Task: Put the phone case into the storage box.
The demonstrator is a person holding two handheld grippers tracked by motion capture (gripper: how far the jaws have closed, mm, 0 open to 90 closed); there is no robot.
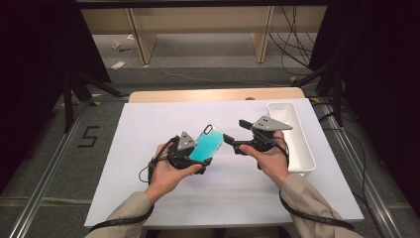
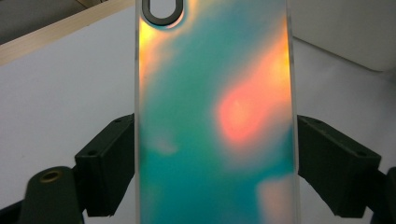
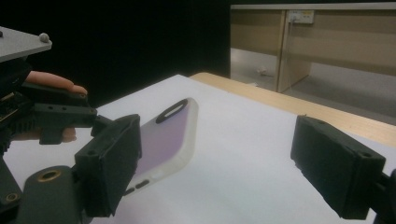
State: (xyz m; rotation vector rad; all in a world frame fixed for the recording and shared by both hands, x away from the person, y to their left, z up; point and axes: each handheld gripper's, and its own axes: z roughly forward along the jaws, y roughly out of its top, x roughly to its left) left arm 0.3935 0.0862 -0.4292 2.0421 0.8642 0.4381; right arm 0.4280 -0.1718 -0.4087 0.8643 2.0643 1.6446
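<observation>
while clamped, phone case [image 2: 215,121] between left claw [image 2: 215,163] jaws

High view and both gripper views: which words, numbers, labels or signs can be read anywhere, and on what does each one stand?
"5": dark figure marked on the grey floor, left of the white-covered table.
Iridescent teal and orange phone case, gripped by the left tongs: no brand or text to read.
White rectangular plastic bin: no label to read.
Pale plate on the wooden furniture in the right gripper view: too small and blurred to read.
</observation>
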